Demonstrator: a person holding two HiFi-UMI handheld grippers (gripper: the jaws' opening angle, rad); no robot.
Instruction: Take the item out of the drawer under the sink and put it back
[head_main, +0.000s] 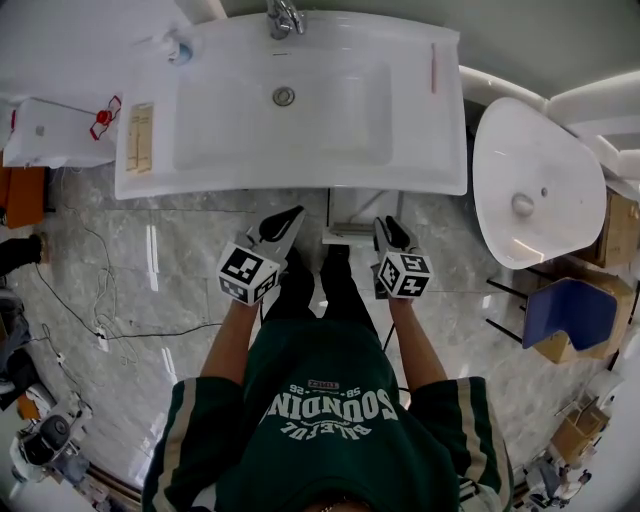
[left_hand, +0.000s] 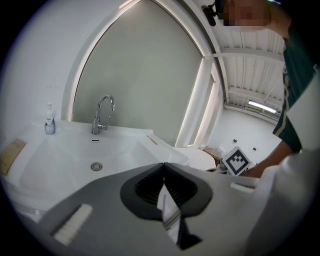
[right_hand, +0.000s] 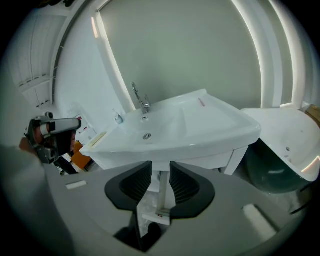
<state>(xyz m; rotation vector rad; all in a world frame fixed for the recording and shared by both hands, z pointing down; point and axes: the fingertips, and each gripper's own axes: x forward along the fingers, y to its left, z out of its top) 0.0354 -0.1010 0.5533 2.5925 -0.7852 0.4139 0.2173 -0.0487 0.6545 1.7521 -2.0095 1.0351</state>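
A white sink fills the top of the head view, with a chrome faucet at its back. I stand in front of it and hold both grippers just short of its front edge. My left gripper points at the basin; its jaws meet with nothing between them. My right gripper is open and empty, aimed at the space below the sink, where a white upright support shows. No drawer front and no item can be made out.
A white oval bowl stands right of the sink, with a blue chair and cardboard boxes beyond. A soap bottle sits on the sink's back left corner. Cables trail over the marble floor at left, near a white cabinet.
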